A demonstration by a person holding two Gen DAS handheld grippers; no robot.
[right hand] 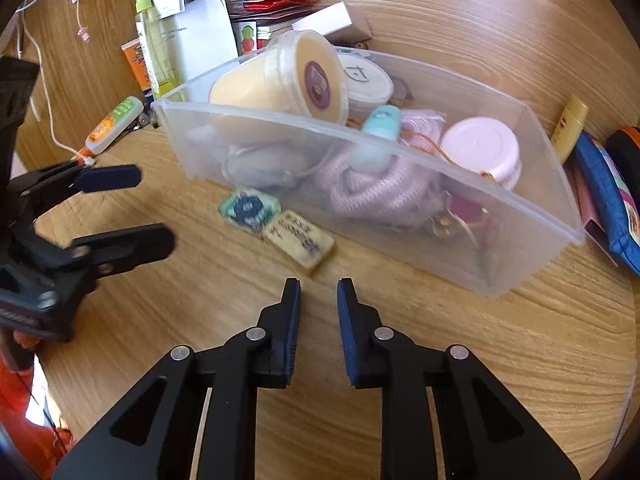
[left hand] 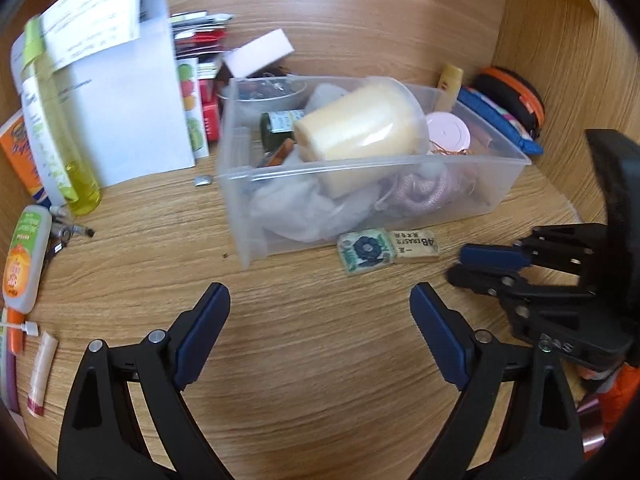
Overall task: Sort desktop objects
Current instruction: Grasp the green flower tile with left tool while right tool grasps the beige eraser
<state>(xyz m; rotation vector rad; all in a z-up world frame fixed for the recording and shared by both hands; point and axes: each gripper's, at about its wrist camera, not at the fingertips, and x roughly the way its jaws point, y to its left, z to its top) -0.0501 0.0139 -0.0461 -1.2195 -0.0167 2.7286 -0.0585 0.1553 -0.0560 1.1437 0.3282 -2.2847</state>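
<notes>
Right gripper (right hand: 319,296): jaws narrowly parted, empty, over bare tabletop (right hand: 440,360).
Left gripper (left hand: 320,312): jaws spread wide, empty.
Erasers (right hand: 298,240): two small flat blocks, side by side, just ahead of right jaws, against bin front; likely light, stiff, slightly grippy; best pinched across short edges.
Bin (right hand: 400,216): translucent, crowded, behind erasers.

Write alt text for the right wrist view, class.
The right gripper, slightly open and empty, hovers over a wooden desk near two erasers lying beside a cluttered clear plastic bin. The left gripper is open at left.
</notes>
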